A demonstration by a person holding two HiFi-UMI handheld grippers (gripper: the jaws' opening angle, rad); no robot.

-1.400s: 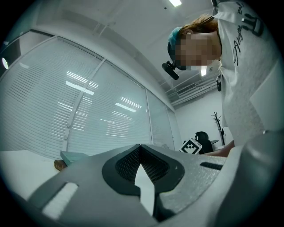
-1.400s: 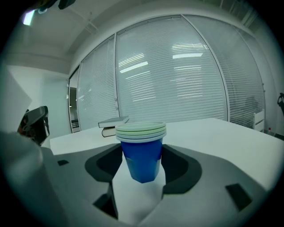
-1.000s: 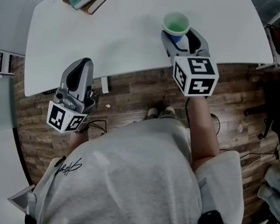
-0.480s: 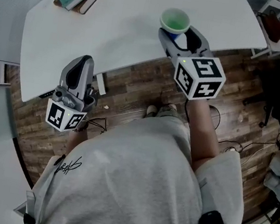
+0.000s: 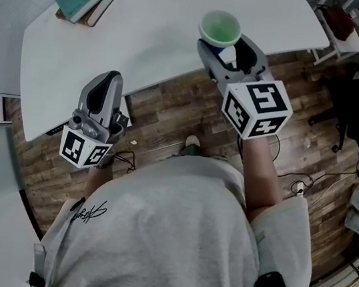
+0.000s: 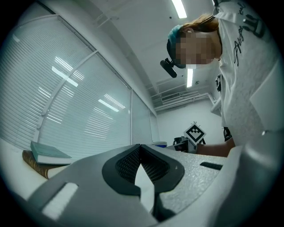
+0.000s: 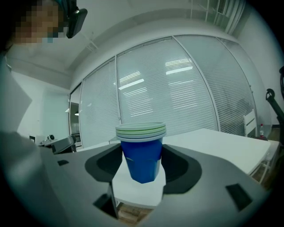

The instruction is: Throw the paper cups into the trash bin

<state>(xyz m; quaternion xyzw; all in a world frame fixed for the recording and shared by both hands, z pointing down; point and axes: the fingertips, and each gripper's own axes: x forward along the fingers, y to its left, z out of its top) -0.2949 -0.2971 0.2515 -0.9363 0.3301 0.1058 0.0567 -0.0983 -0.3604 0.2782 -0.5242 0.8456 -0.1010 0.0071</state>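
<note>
Blue cups (image 7: 142,153), seemingly three nested, sit clamped in the right gripper (image 5: 222,43) over the table (image 5: 149,33) edge; left gripper (image 6: 140,150) closed, empty.

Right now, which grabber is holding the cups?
The right gripper: its jaws clamp the blue stack of paper cups. The left gripper is shut on nothing.

Head view steeply down over table (image 5: 150,27); both gripper views low, near-level, sharing tabletop.
</note>
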